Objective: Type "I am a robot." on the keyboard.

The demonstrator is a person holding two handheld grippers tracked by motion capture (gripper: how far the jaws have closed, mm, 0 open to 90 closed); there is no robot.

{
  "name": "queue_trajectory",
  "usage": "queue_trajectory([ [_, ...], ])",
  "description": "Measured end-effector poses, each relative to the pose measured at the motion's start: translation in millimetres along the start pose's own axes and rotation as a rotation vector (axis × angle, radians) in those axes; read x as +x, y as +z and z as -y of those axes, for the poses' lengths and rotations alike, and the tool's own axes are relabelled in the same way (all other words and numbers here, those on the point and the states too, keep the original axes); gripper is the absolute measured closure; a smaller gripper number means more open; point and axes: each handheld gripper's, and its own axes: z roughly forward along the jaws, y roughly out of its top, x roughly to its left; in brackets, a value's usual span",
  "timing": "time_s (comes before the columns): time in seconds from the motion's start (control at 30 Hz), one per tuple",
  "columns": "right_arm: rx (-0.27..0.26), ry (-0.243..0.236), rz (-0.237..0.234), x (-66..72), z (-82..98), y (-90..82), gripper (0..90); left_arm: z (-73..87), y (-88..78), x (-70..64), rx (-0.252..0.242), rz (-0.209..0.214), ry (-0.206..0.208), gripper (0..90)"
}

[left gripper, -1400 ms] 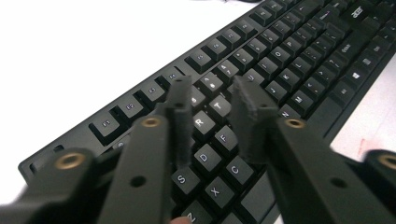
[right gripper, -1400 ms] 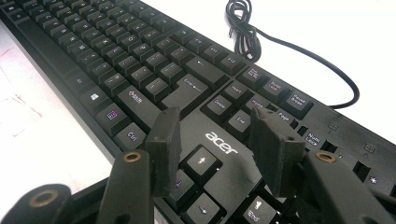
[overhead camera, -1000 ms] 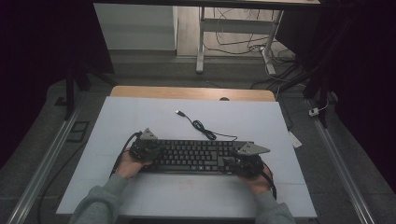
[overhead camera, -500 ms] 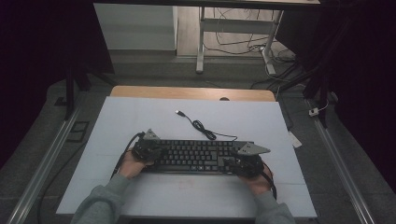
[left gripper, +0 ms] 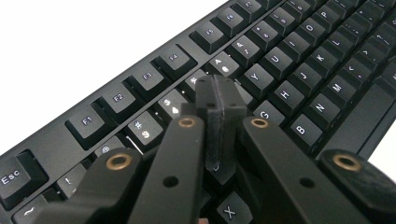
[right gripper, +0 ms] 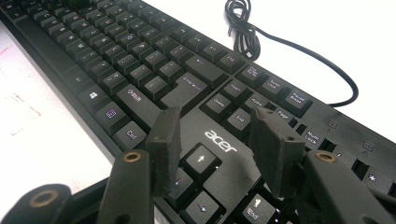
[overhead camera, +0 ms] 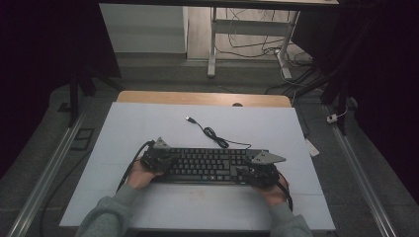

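A black keyboard (overhead camera: 207,165) lies across the near middle of the white table top (overhead camera: 148,123). Its black cable (overhead camera: 212,134) curls away to a USB plug (overhead camera: 189,119). My left gripper (overhead camera: 157,160) sits over the keyboard's left end. In the left gripper view the keyboard (left gripper: 289,51) runs up to the right, and the left gripper (left gripper: 218,95) is shut, pads together with nothing between them, its tip over the upper letter rows. My right gripper (overhead camera: 257,173) is over the right end. In the right gripper view the right gripper (right gripper: 215,128) stands open above the keyboard (right gripper: 140,60) by the arrow keys and logo.
The coiled cable (right gripper: 261,42) lies on the table beyond the keyboard. A wooden desk edge (overhead camera: 202,98) borders the far side. A small white tag (overhead camera: 311,147) hangs off the table's right edge. Metal rails (overhead camera: 47,173) run along both sides.
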Motion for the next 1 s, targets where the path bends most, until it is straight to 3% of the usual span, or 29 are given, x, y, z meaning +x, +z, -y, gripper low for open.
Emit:
queue_trajectory([
  [0.23,-0.006,0.003,0.002,-0.1,-0.2,-0.6,53.8,-0.9,-9.2,0.7,-0.044,0.013,-0.01,87.3],
  [0.37,-0.009,0.003,0.001,-0.2,-0.3,-1.1,53.8,-0.3,-17.8,1.5,-0.078,0.038,-0.024,77.5],
  [0.5,-0.009,0.0,0.003,-0.3,-0.4,-1.5,53.8,0.0,-25.4,-1.2,-0.102,0.042,-0.017,60.7],
  [0.67,-0.008,0.0,0.001,0.0,-0.3,-1.1,53.7,1.0,-31.6,-4.7,-0.095,0.053,-0.002,44.6],
  [1.0,-0.005,-0.003,-0.002,0.2,-0.4,-0.7,53.7,5.5,-41.8,-4.7,-0.101,0.058,-0.005,36.5],
])
